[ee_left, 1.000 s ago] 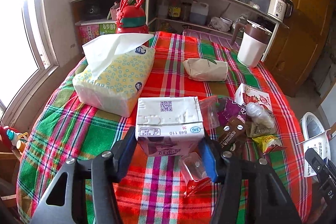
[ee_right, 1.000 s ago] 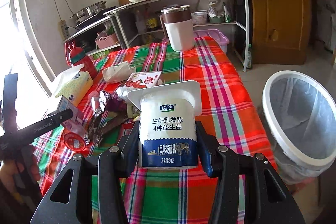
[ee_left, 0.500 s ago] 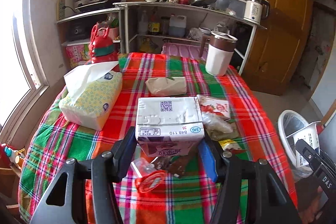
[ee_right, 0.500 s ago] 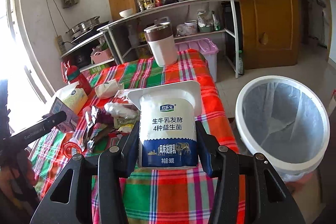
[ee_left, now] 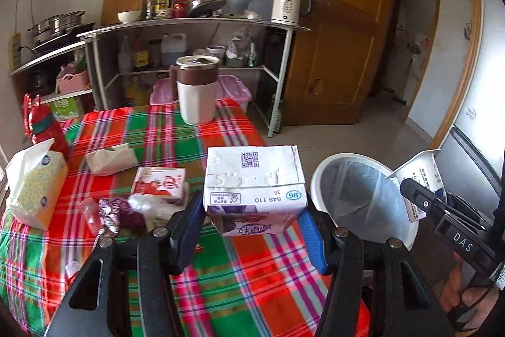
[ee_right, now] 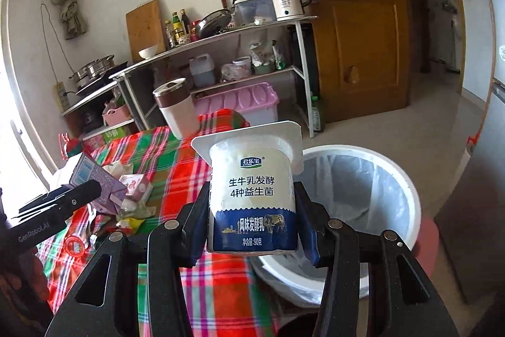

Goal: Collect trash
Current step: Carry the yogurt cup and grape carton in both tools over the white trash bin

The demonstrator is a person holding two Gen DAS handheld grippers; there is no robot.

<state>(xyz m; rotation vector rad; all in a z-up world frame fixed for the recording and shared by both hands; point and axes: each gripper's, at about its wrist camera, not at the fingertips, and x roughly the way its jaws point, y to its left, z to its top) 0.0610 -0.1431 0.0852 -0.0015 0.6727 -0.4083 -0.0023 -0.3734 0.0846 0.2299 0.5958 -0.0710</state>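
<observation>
My left gripper (ee_left: 252, 226) is shut on a white and purple milk carton (ee_left: 254, 185), held above the right edge of the plaid table (ee_left: 157, 141). A white and blue yogurt cup (ee_right: 252, 195) sits clamped upright in my right gripper (ee_right: 252, 229), just left of the white bin (ee_right: 363, 179) with its clear liner. That bin (ee_left: 356, 188) stands on the floor right of the table. More trash (ee_left: 132, 207) lies in a heap on the cloth: wrappers, a small strawberry carton (ee_left: 157, 182), a clear cup. The right gripper with the yogurt cup (ee_left: 423, 176) shows at the right of the left wrist view.
A tissue pack (ee_left: 34, 188), a red bottle (ee_left: 44, 131), a folded napkin pack (ee_left: 110, 158) and a brown-lidded jug (ee_left: 197, 90) stand on the table. Shelves (ee_left: 189, 27) with cookware line the back wall. A wooden door (ee_left: 344, 37) and tiled floor lie to the right.
Both grippers have swung right and risen with their loads, away from the table's middle. The bin has come from the frame edge to just beside both held items.
</observation>
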